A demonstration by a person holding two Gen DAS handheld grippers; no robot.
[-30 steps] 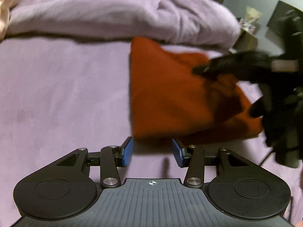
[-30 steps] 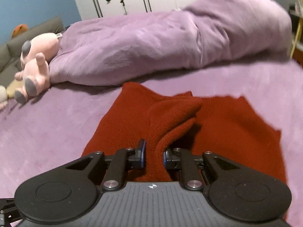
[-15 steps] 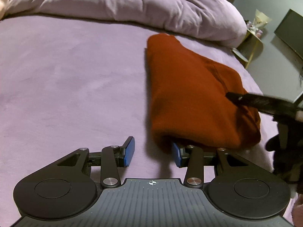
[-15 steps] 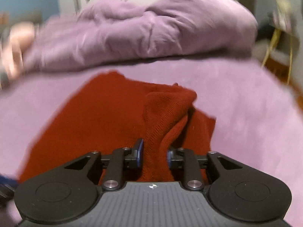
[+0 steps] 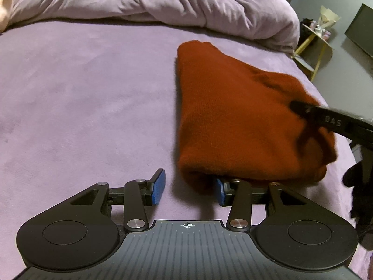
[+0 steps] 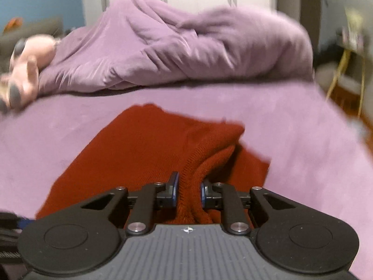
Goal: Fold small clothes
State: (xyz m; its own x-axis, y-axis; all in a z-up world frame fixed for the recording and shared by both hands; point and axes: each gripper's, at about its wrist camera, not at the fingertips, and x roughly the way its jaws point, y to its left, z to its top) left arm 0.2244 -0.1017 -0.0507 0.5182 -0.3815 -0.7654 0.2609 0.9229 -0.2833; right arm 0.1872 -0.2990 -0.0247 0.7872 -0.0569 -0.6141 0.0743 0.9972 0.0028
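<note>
A rust-red knit garment (image 5: 235, 116) lies partly folded on the purple bed sheet (image 5: 81, 105). My left gripper (image 5: 190, 190) is open; its blue pads straddle the garment's near left corner, which droops between them. My right gripper (image 6: 188, 192) is shut on a bunched fold of the red garment (image 6: 149, 154) and holds it over the garment's right part. In the left wrist view the right gripper (image 5: 331, 119) reaches in from the right across the cloth.
A heaped purple duvet (image 5: 163, 2) lies along the back of the bed. A pink plush toy (image 6: 25, 70) sits at the far left. A yellow-legged side table (image 5: 317, 39) stands off the bed's right edge.
My right gripper has carried the held fold leftward across the garment, narrowing it. My left gripper has closed in on the garment's near left corner and stays open.
</note>
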